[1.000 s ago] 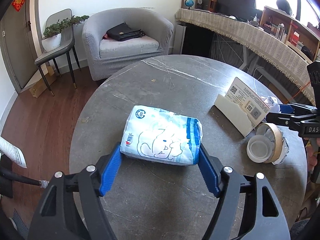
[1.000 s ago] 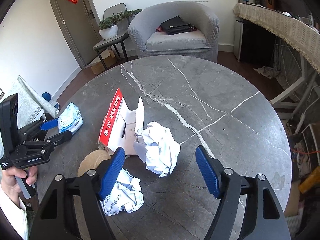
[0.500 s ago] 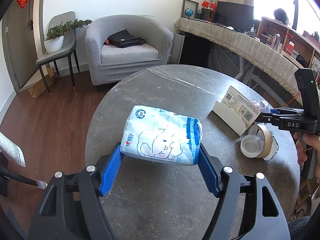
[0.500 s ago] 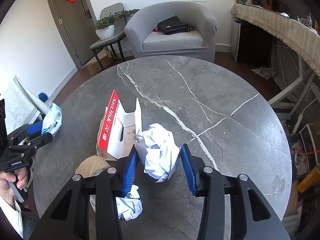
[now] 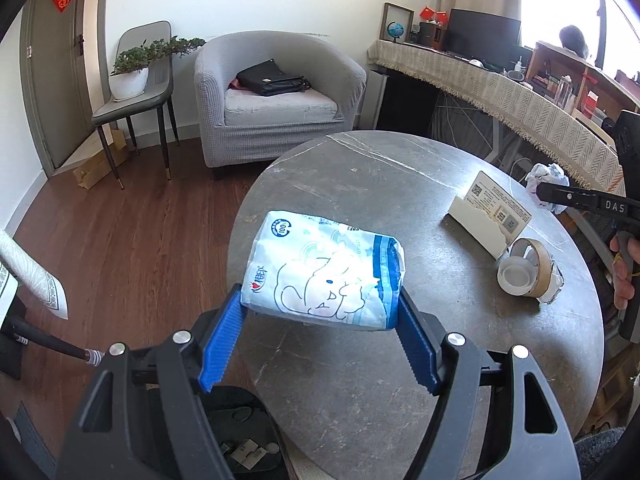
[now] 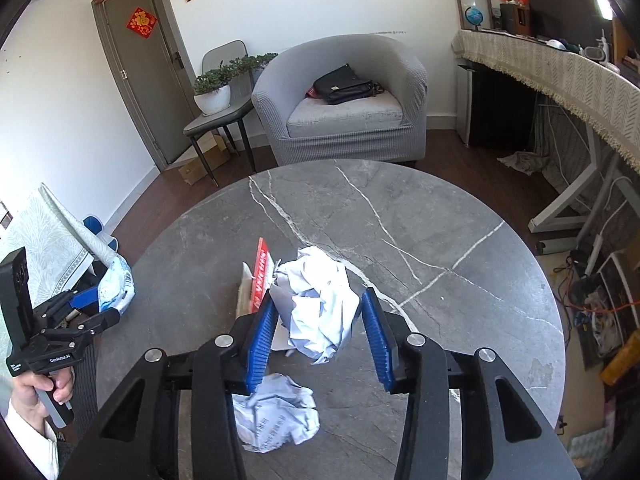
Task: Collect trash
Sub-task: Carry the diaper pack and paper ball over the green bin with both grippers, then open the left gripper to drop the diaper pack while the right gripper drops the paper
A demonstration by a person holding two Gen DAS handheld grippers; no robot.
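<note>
Both hands are mid-pickup. The left gripper (image 5: 320,320) clamps a tissue pack (image 5: 324,272), lifted over the round table's (image 5: 360,400) edge. The right gripper (image 6: 318,332), jaws half-closed, pinches a crumpled paper wad (image 6: 320,304) above the tabletop. Next, I reckon, each load needs carrying to a bin; none is clearly visible.

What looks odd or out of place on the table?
Loose trash on the marble table: a torn-open white box gaping, a tape roll tipped on edge over a wad, and a second crumpled paper lying below the one in the right tongs.
</note>
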